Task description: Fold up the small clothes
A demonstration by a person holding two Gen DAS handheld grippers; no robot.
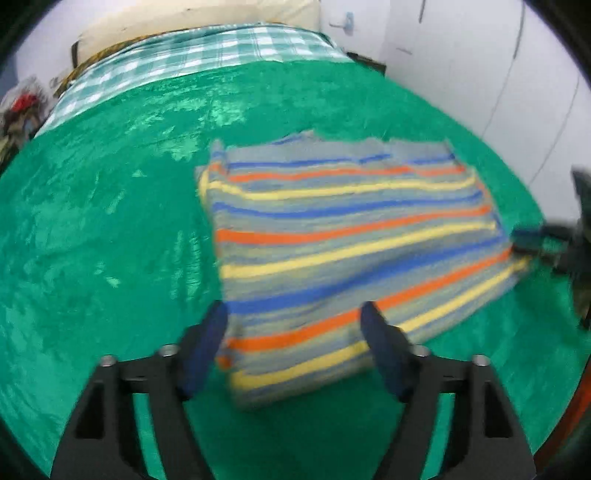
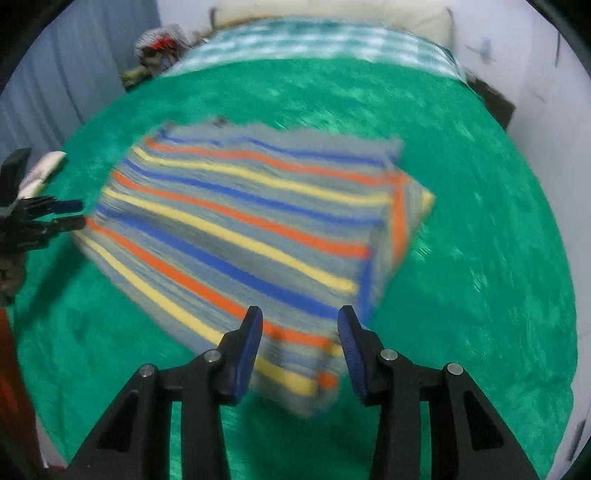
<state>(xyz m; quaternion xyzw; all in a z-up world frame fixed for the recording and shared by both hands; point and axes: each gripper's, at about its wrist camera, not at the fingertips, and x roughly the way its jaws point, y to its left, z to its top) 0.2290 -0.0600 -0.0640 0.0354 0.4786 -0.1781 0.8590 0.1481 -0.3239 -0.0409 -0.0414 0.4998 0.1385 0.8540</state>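
Observation:
A small grey garment with blue, orange and yellow stripes point(image 1: 343, 240) lies flat on a green blanket point(image 1: 110, 240); its side parts look folded in. My left gripper point(image 1: 295, 321) is open, its blue-padded fingers straddling the near left corner just above the cloth. My right gripper point(image 2: 301, 325) is open over the near right corner of the same garment point(image 2: 240, 229), holding nothing. Each gripper shows at the edge of the other's view: the right one point(image 1: 532, 240), the left one point(image 2: 66, 214). Both views are motion-blurred.
The green blanket point(image 2: 480, 240) covers a bed with a green-white checked sheet point(image 1: 192, 51) and a cream pillow point(image 1: 207, 18) at the far end. White walls point(image 1: 480, 55) run along the right side. Clutter point(image 2: 159, 48) sits at the far left corner.

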